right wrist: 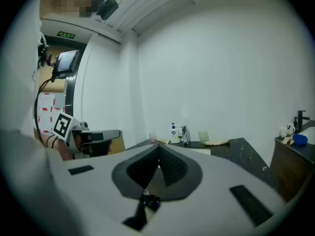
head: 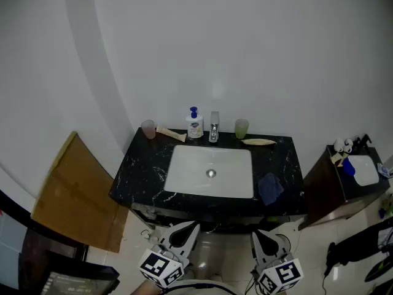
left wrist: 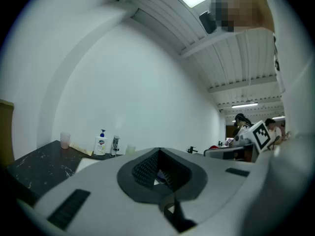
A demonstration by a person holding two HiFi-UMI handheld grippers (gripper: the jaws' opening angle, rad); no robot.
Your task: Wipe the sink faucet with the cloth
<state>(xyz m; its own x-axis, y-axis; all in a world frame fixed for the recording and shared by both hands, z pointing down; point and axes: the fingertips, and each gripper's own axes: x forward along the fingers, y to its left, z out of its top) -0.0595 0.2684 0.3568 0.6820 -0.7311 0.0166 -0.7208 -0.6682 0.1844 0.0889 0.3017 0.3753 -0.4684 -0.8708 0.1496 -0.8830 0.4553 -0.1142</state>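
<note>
A chrome faucet [head: 214, 128] stands at the back of a white sink [head: 184, 186] set in a black marble counter [head: 144, 171]. A dark blue cloth [head: 270, 188] lies crumpled on the counter to the right of the basin. My left gripper [head: 184, 229] and right gripper [head: 264, 235] hover side by side in front of the counter's near edge, both shut with nothing in them. The left gripper view shows the faucet [left wrist: 115, 145] far off beyond the closed jaws of that gripper [left wrist: 158, 151]. The right gripper view also shows the faucet [right wrist: 183, 134] far off, beyond the right gripper [right wrist: 158, 147].
Beside the faucet stand a soap pump bottle [head: 194, 125], a pink cup [head: 148, 128] and a green cup [head: 241, 128]. Two beige items [head: 171, 134] [head: 258, 142] lie at the back. A brown board [head: 73, 195] leans at left. A dark cabinet [head: 334, 189] stands at right.
</note>
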